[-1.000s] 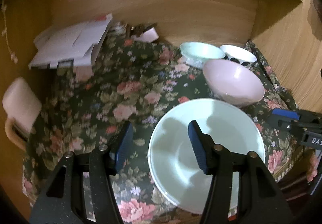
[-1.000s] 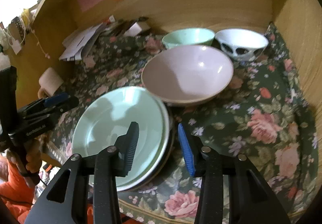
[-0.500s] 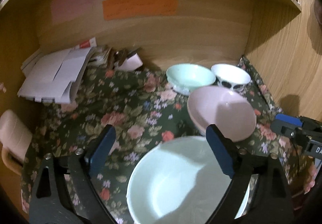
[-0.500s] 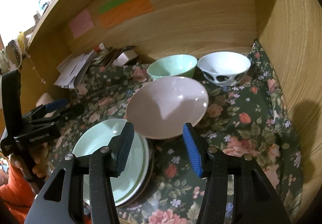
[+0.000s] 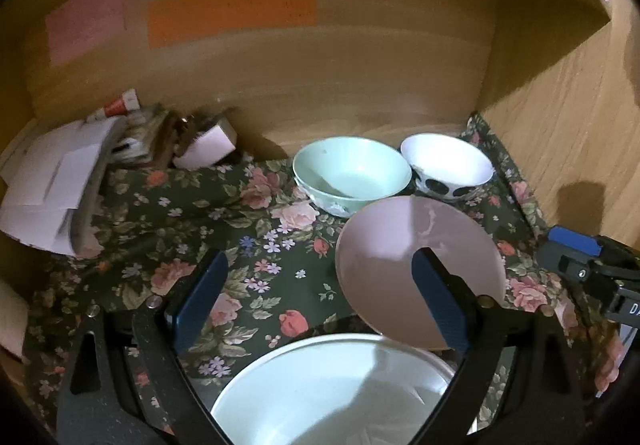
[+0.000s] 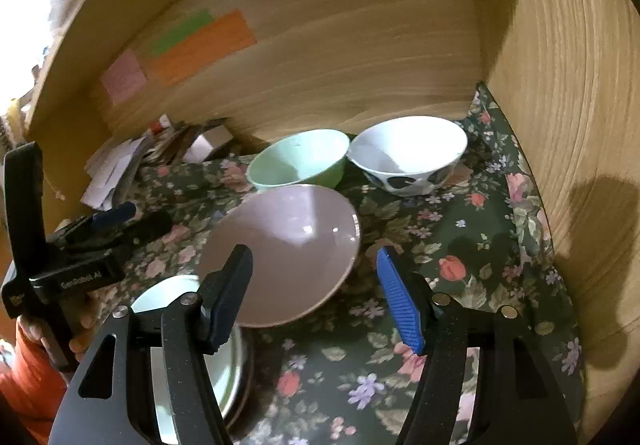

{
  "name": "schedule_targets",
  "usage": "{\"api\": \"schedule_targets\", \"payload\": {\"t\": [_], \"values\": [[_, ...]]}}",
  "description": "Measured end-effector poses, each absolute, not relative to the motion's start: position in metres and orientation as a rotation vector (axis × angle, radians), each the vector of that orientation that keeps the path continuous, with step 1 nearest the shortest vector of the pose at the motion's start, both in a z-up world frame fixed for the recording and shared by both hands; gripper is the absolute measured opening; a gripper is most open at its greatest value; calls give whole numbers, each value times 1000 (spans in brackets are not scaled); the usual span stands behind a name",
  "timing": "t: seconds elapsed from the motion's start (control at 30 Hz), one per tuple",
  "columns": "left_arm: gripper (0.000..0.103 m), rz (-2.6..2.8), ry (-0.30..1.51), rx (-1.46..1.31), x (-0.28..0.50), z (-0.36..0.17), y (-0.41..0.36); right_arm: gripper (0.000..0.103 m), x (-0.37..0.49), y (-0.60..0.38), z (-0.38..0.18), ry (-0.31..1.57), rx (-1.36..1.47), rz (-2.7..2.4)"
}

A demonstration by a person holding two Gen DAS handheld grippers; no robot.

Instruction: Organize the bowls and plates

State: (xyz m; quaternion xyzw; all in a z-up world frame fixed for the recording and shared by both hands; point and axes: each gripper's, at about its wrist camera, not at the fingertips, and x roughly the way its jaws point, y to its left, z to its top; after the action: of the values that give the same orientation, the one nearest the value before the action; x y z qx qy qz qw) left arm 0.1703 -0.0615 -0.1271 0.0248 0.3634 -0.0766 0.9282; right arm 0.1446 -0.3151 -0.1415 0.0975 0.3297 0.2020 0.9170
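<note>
Indoors, floral cloth (image 6: pixel 472 245) in wooden alcove (image 6: pixel 360 45), left hand-held gripper (image 5: pixel 320 301) spread, right hand-held gripper (image 6: pixel 316 293) opening, empty.

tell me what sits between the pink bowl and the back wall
Two smaller bowls: a green bowl and a white bowl with dark spots, side by side behind the pink bowl. The right wrist view shows it best.
</note>
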Motion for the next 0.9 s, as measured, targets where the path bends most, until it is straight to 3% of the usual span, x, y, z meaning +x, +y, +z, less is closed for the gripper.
{"api": "schedule_targets", "payload": {"t": [0.37, 0.5, 0.57, 0.77, 0.9], "values": [[93, -152, 892, 64, 210, -166, -67, 61, 182, -309, -172, 759, 204, 412], [76, -166, 934, 55, 218, -176, -69, 61, 190, -302, -179, 785, 196, 424], [73, -176, 953, 50, 222, -181, -70, 59, 193, -299, -183, 794, 195, 423], [48, -206, 1007, 24, 228, -190, -70, 43, 201, -294, -194, 835, 207, 433], [38, -227, 1029, 14, 230, -194, -71, 35, 203, -291, -198, 856, 209, 440]]}}
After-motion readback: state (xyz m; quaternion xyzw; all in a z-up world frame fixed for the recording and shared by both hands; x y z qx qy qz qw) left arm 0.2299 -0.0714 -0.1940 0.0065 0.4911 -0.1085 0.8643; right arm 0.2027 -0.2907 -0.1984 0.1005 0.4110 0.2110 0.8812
